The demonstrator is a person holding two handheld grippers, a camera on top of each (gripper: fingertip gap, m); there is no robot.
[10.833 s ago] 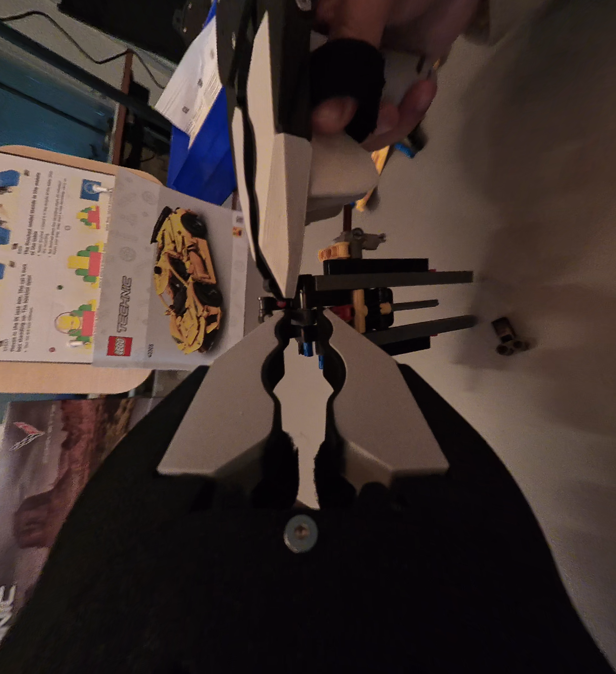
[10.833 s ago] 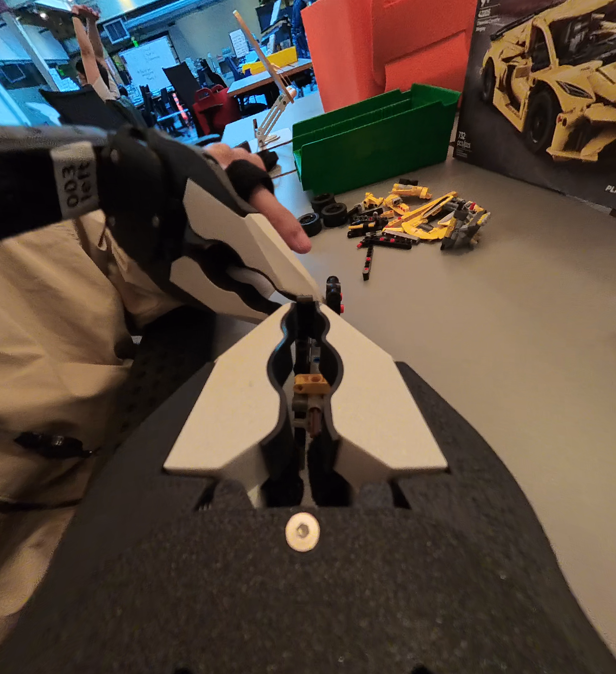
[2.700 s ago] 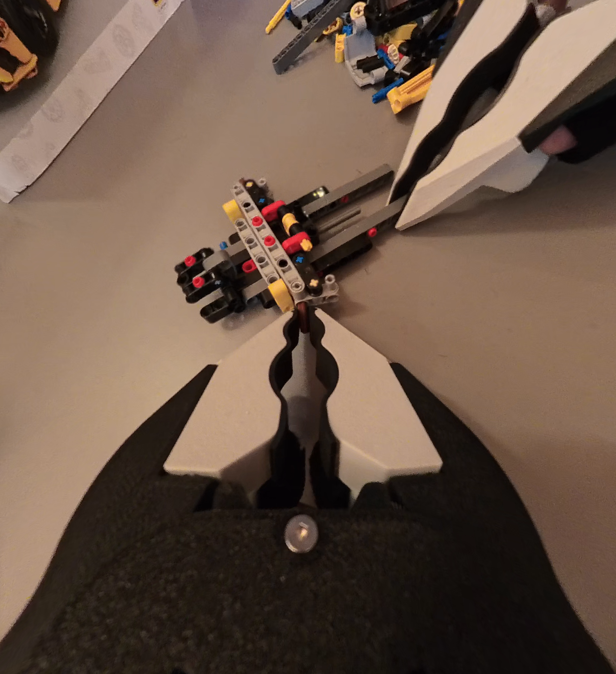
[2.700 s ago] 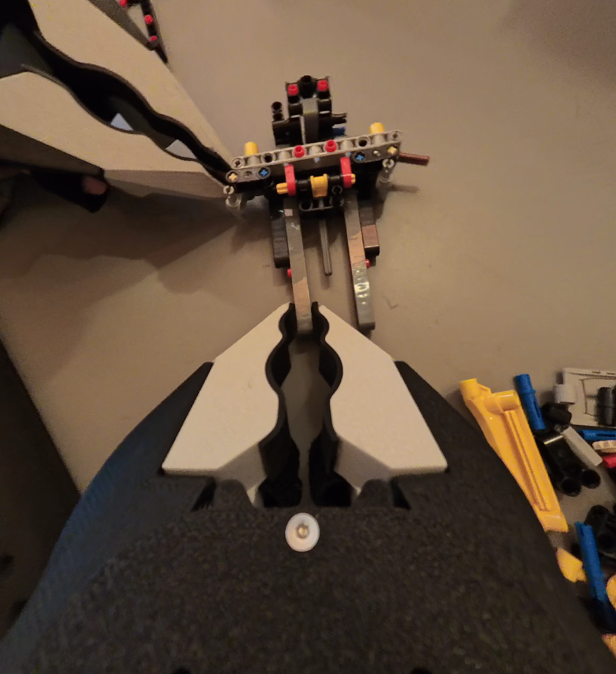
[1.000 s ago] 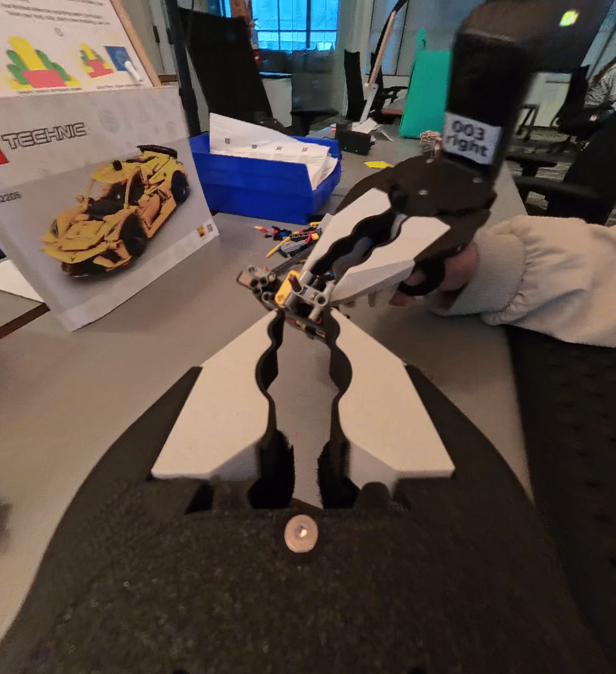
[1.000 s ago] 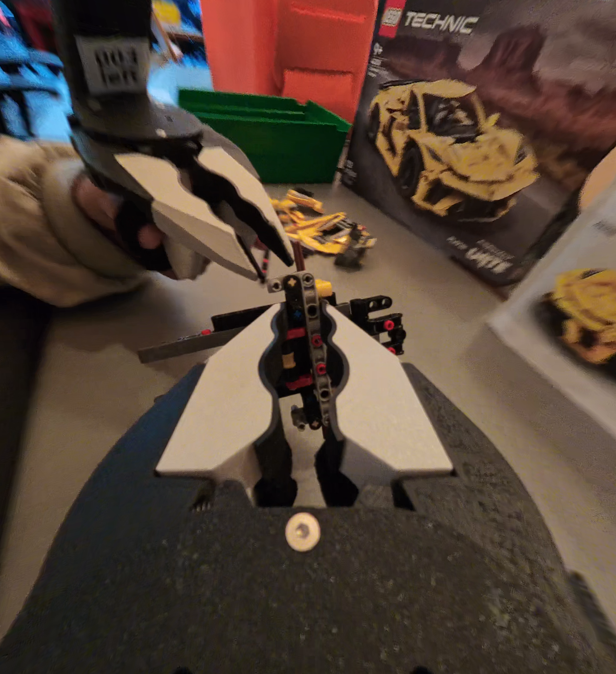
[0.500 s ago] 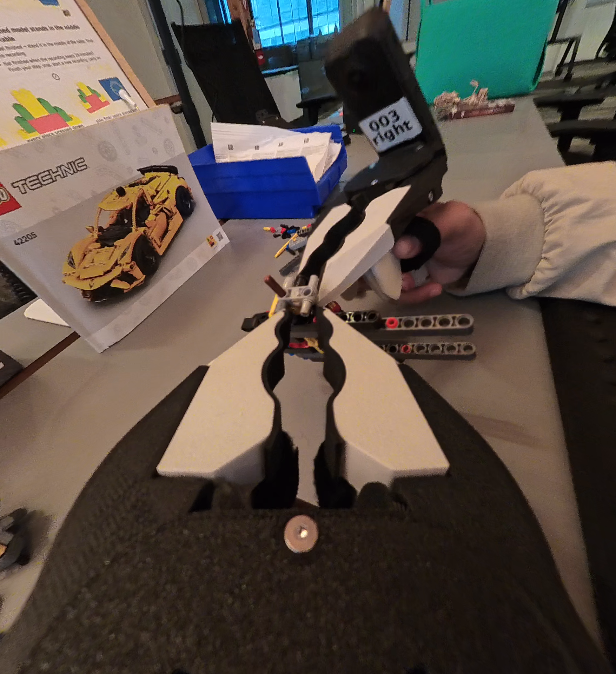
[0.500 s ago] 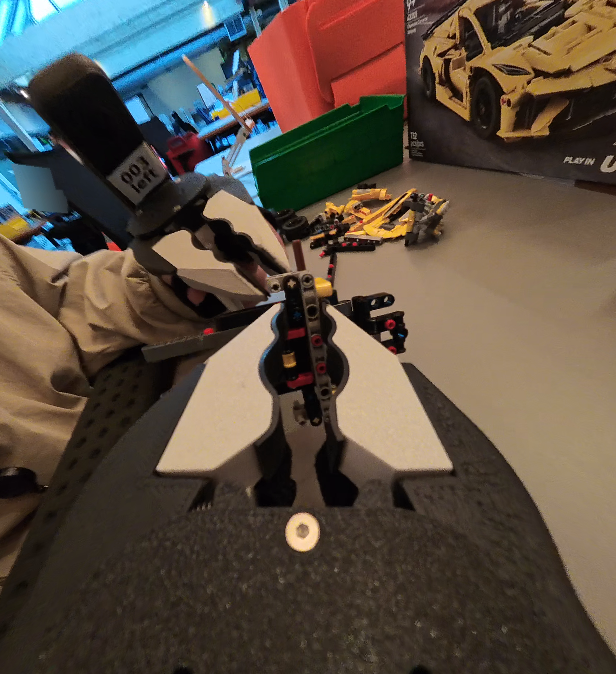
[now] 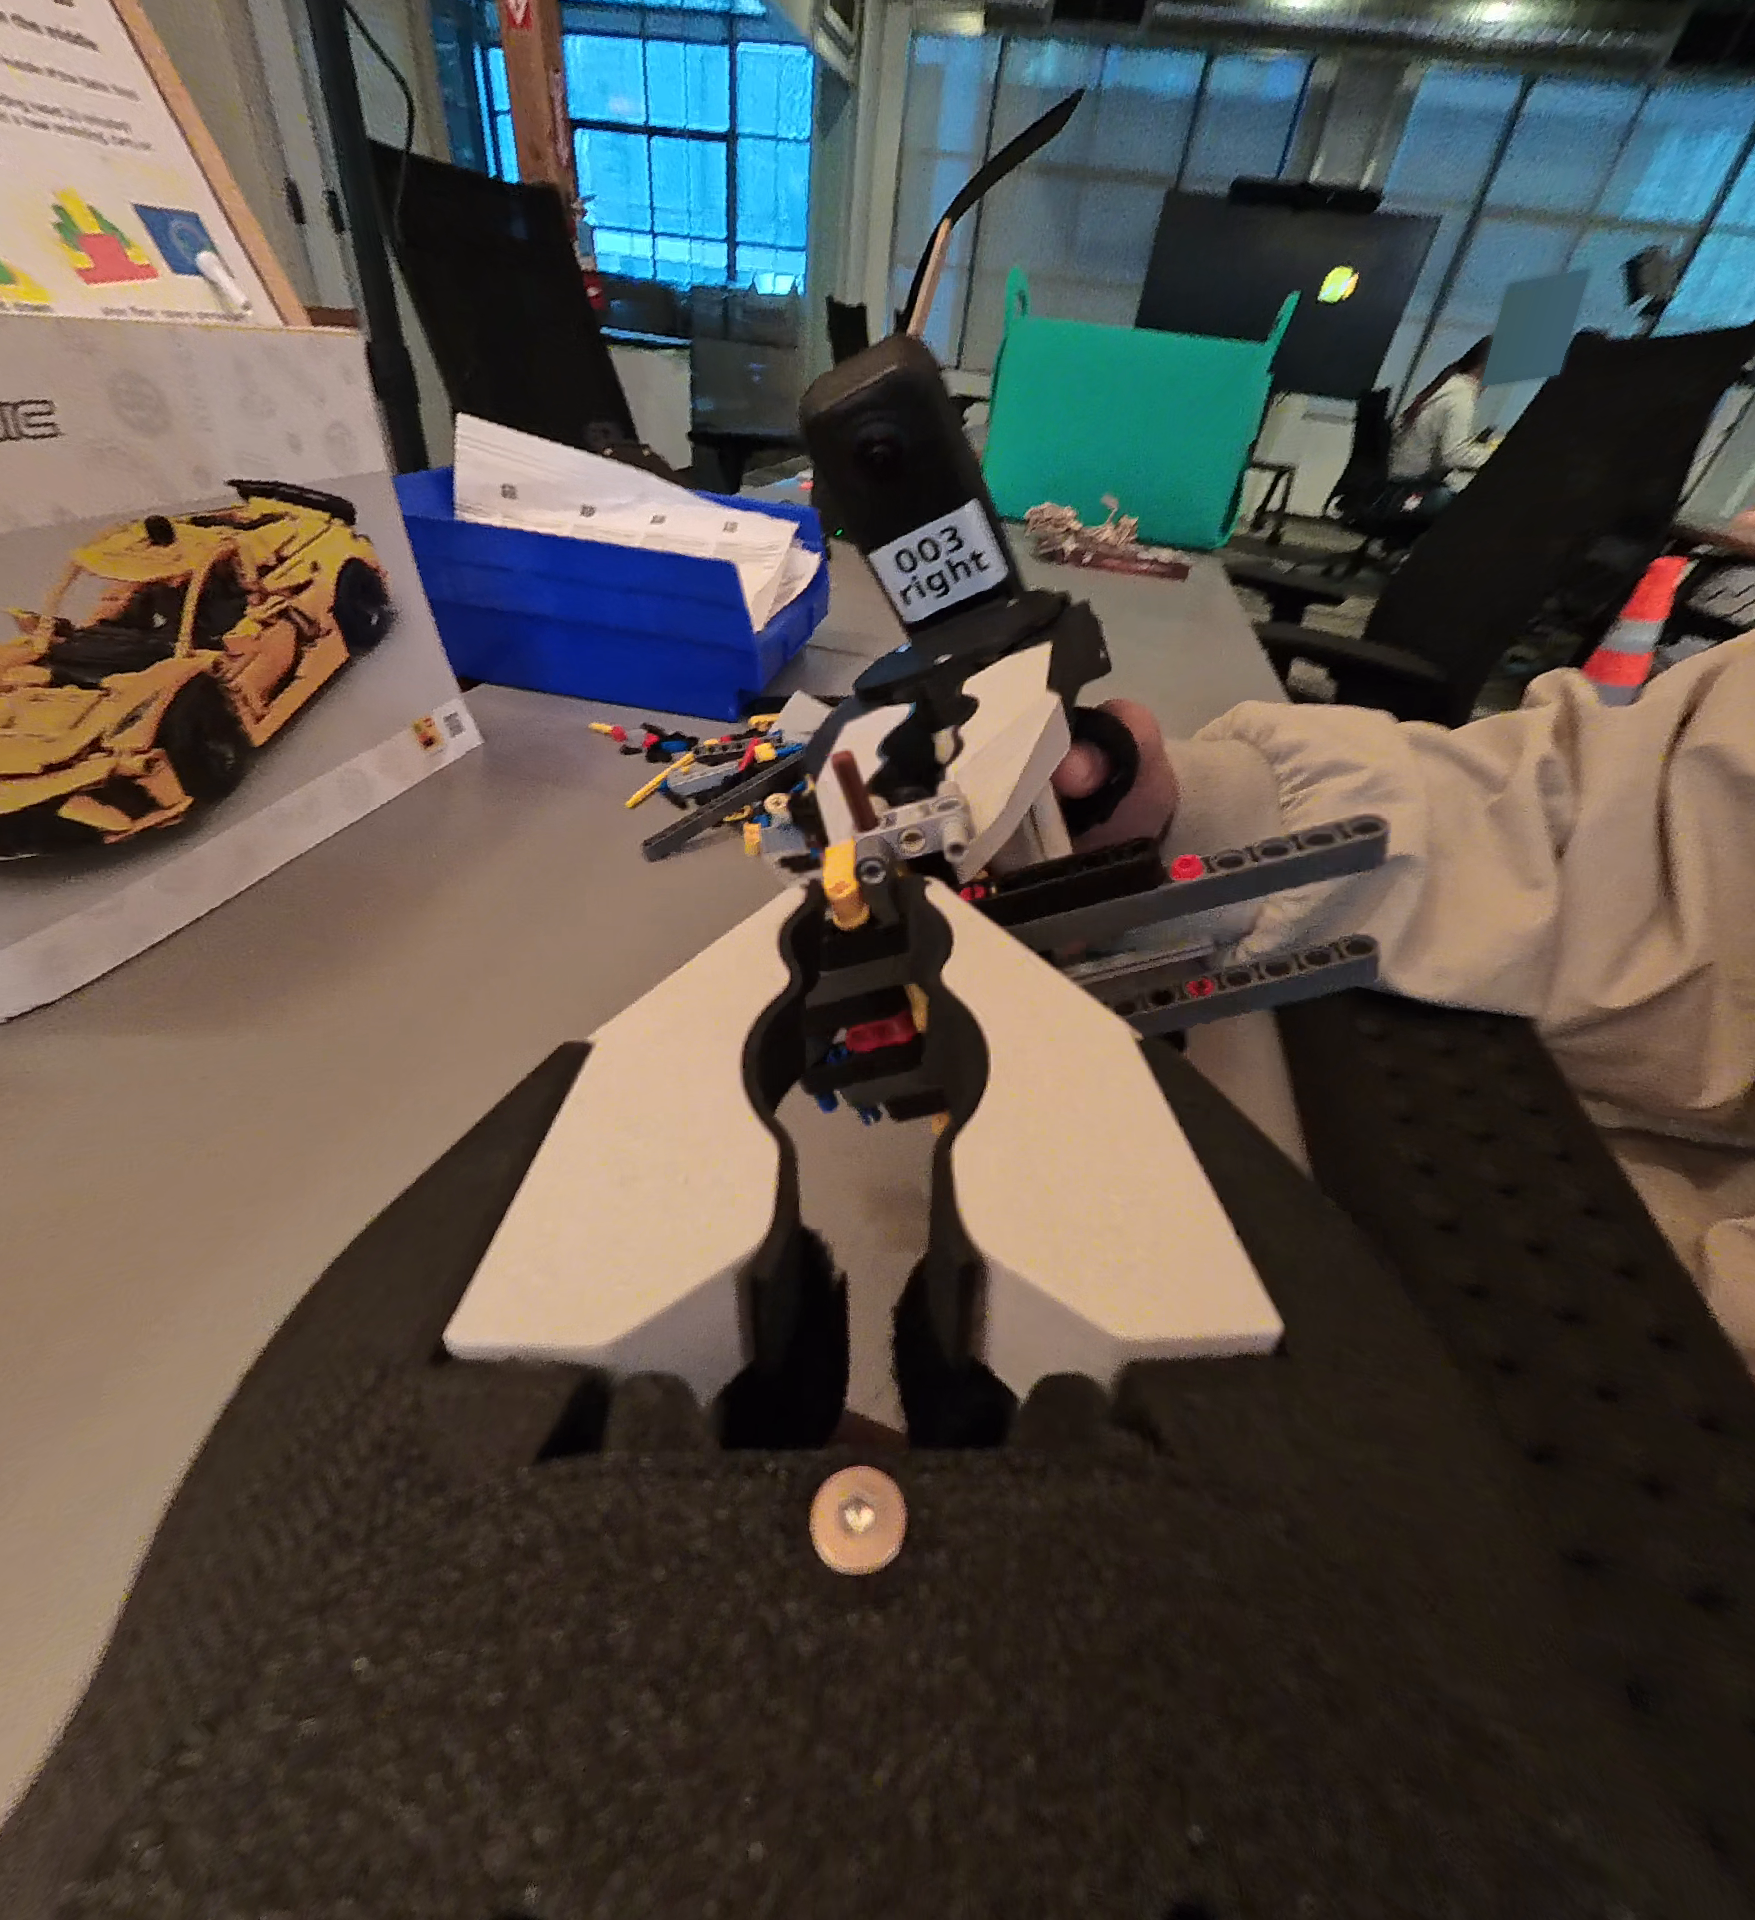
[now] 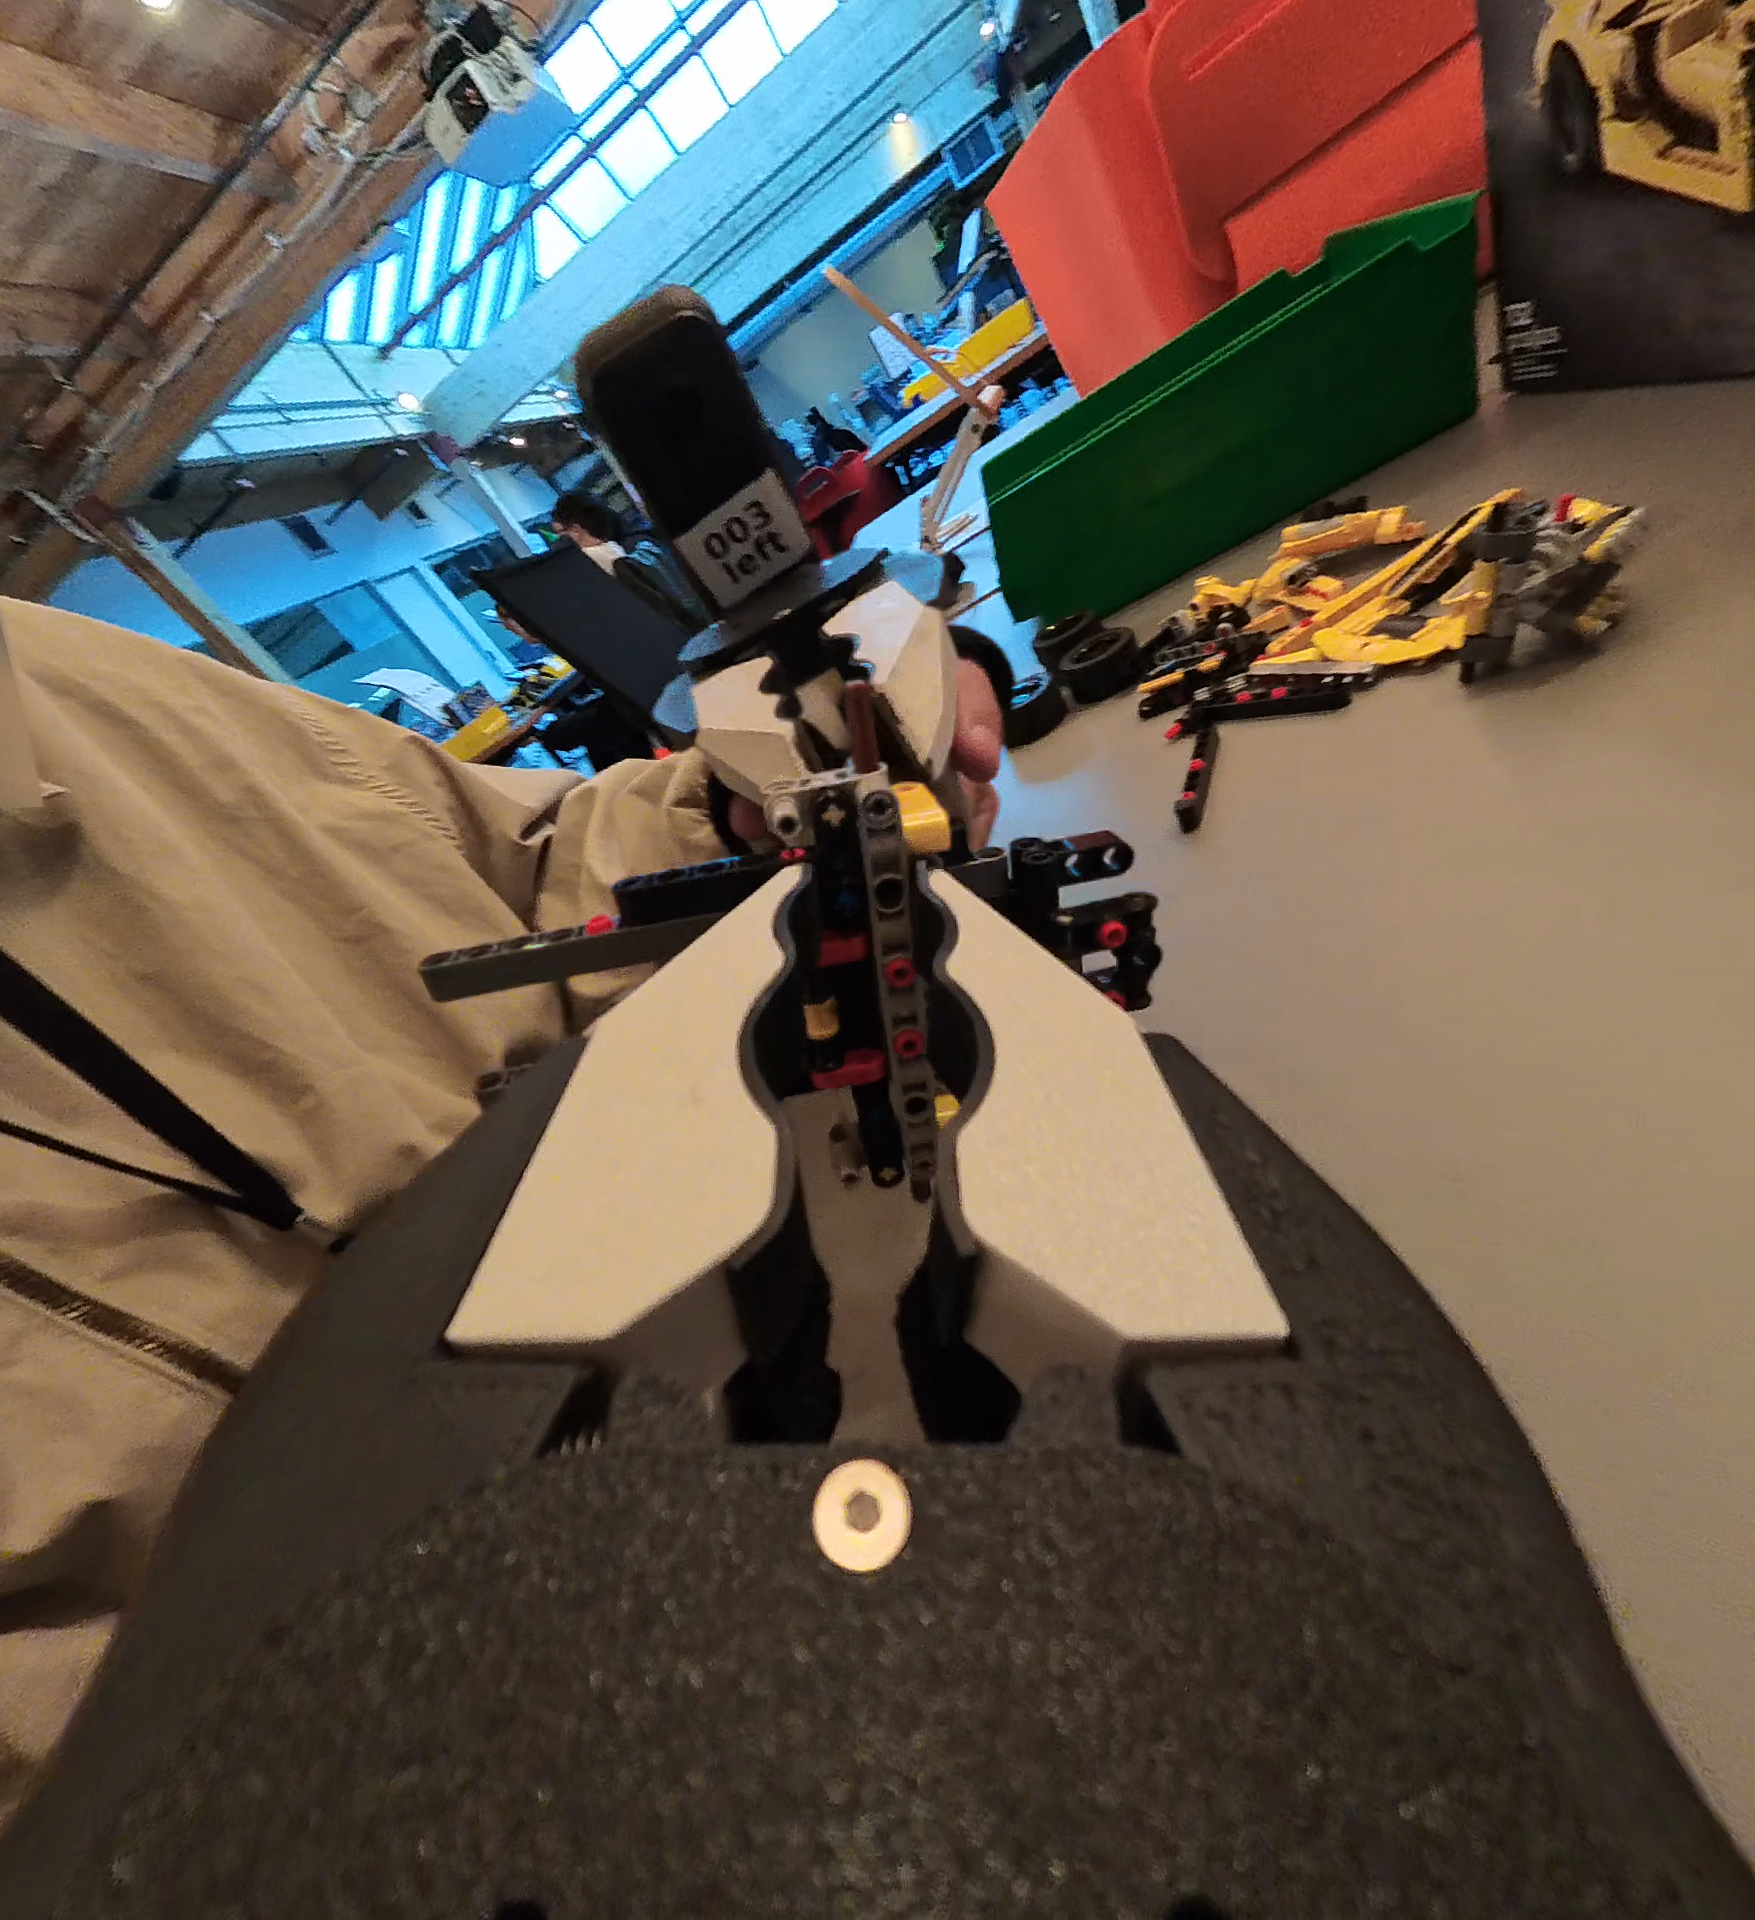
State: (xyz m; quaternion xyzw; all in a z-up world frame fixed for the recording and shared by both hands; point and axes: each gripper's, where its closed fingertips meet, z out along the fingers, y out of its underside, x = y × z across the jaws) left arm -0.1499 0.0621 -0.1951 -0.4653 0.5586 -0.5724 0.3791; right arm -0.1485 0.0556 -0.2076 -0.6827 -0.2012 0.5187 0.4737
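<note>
Blue bin (image 9: 613, 623) in left view only; green bin (image 10: 1237, 457) in right.

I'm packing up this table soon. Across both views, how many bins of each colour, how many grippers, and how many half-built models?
blue bin: 1
green bin: 1
grippers: 2, the left gripper and the right gripper, both shut on the model
model: 1
Total: 5
</note>
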